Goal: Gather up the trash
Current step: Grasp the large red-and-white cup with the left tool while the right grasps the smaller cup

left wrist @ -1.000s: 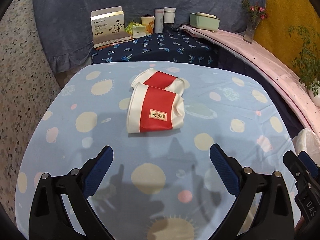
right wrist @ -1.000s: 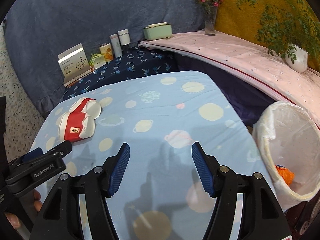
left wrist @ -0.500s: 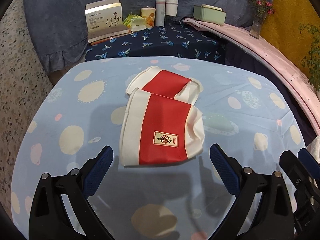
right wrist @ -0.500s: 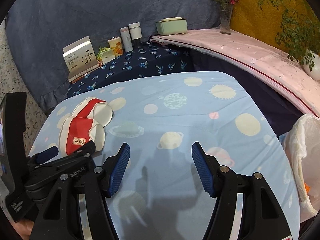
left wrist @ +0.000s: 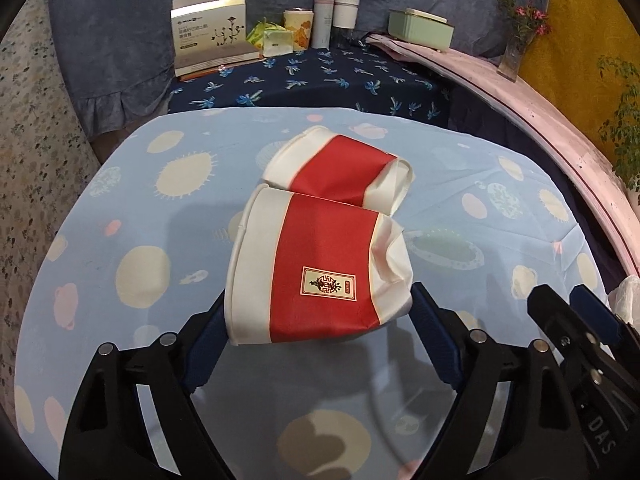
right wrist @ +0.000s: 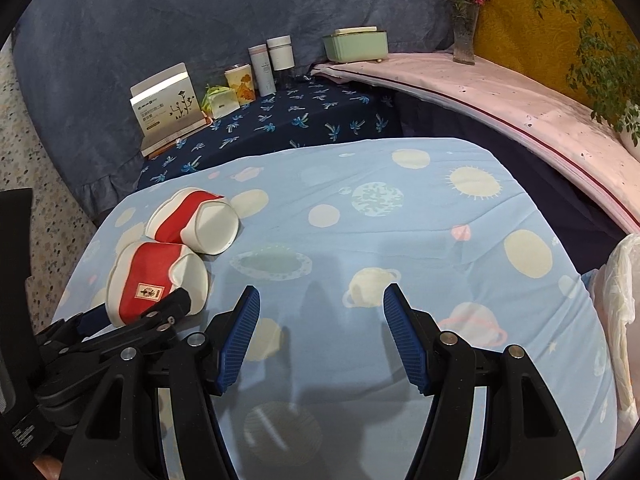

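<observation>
Left gripper [left wrist: 320,322] closing around nearer crumpled red-and-white paper cup [left wrist: 320,268], pads seemingly not yet pressing; light, flimsy, crushable: pinch mid-band. Right gripper [right wrist: 322,334] apart, empty.

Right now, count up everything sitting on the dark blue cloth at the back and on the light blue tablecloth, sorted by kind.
Crushed red and white paper cups: 2
Printed white box: 1
Green packet: 1
Yellow floral tin: 1
Tall white bottles: 2
Total: 7

left gripper [left wrist: 320,320] | closing, now straddling near cup [left wrist: 320,268]
</observation>
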Motion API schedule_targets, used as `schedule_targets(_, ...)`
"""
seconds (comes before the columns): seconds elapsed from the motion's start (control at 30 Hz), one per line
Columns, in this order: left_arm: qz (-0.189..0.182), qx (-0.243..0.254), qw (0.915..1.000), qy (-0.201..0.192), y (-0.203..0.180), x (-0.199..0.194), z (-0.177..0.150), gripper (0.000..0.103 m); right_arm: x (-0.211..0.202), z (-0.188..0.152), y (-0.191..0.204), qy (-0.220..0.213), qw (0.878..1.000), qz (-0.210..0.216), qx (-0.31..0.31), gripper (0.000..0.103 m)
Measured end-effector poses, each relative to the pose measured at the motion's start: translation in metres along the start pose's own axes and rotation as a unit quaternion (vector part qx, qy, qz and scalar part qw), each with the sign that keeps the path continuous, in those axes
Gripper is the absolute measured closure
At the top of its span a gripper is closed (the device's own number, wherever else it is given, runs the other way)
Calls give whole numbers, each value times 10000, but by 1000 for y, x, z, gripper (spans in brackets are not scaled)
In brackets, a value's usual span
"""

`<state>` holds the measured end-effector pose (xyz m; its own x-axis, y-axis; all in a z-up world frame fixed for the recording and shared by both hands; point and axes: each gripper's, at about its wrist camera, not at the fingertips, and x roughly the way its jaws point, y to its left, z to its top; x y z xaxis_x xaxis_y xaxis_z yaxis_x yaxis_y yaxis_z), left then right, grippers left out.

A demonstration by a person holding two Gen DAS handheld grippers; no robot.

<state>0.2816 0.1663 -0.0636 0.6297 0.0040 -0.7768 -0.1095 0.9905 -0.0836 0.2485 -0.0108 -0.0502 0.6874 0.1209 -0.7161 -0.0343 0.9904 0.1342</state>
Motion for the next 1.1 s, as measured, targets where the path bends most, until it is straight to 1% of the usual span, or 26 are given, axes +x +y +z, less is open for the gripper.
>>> schedule_targets(0.2,138,-273,9995,-69,30,-17,0,22,3,3,19,-4,9998,141,-100,41)
schedule_targets(0.37,314,-449,9984,-125,57,-23,4,22,17,12,40,66,9992,388,-83,41)
schedule_targets(0.47,388,-513,9978,-185,68,-25,8,22,28,22,50,98,9986,516,-7,46)
schedule_targets(0.53,412,-546,9974,-211,74,-25,11,22,37,31,56,142,9979,617,111,52)
schedule_targets(0.6,410,-587,9972,-229,80,-24,14,22,45,37,60,174,9971,704,223,54)
schedule_targets(0.67,408,-609,9970,-244,83,-22,17,22,54,43,66,194,9967,731,282,59)
schedule_targets(0.73,398,-623,9969,-256,85,-20,19,22,63,47,70,253,9962,766,331,65)
schedule_targets(0.77,391,-632,9969,-265,86,-20,21,22,69,48,72,300,9958,789,361,66)
schedule_targets(0.87,350,-660,9969,-266,87,-17,23,22,82,49,77,396,9955,767,391,73)
schedule_targets(0.9,340,-668,9968,-263,87,-16,24,22,85,48,77,427,9954,759,386,78)
schedule_targets(0.97,313,-675,9969,-246,87,-14,24,22,87,45,77,435,9953,767,410,79)
schedule_targets(1.03,279,-663,9972,-220,85,-13,22,22,82,42,75,371,9956,773,389,83)
schedule_targets(1.1,260,-623,9975,-208,81,-13,20,22,77,39,72,336,9958,758,384,84)
